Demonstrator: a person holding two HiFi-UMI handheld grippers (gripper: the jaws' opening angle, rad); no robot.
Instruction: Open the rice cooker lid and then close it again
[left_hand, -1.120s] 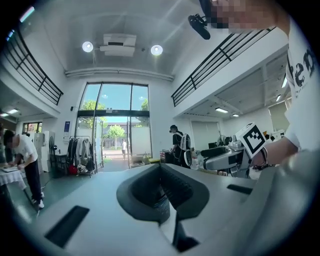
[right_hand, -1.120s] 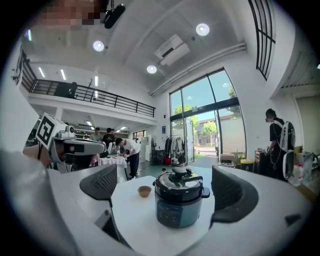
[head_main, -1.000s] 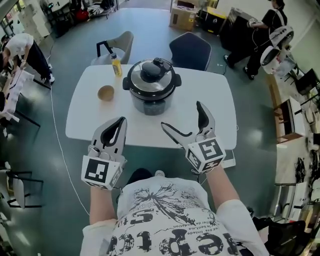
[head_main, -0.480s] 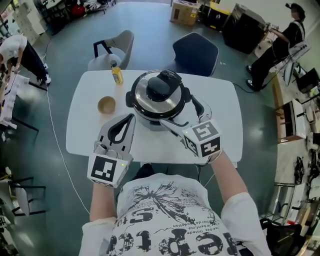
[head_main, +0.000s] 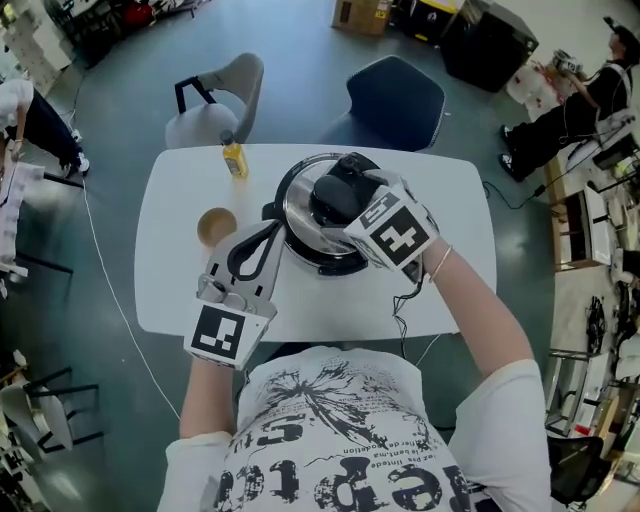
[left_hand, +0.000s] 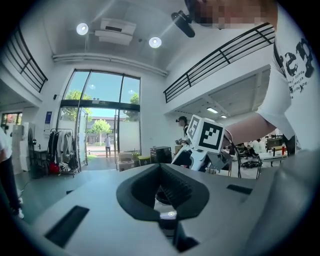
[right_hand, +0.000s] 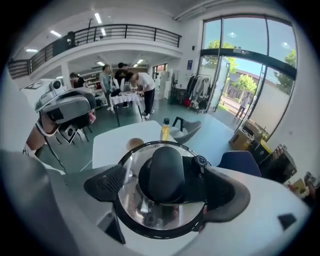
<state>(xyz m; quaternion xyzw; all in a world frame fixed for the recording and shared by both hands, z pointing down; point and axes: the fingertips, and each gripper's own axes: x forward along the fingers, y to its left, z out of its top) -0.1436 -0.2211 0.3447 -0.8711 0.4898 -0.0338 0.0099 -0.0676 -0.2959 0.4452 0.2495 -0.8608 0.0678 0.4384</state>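
The rice cooker stands mid-table, its shiny lid down and topped by a black handle. My right gripper tilts down over the lid. Its jaws straddle the handle and have just been closing, but the left pad stands clear of it, so it is open. My left gripper points level at the cooker's left side, its tips together with nothing held. The left gripper view shows the right gripper's marker cube.
A yellow bottle and a small brown bowl sit on the white table, left of the cooker. Two chairs, one grey and one dark blue, stand at the far side. People stand farther off.
Both grippers have moved forward to the cooker. The right one has tipped downward and come over the lid handle, its jaws a little narrower. The left one has neared the cooker's left side.
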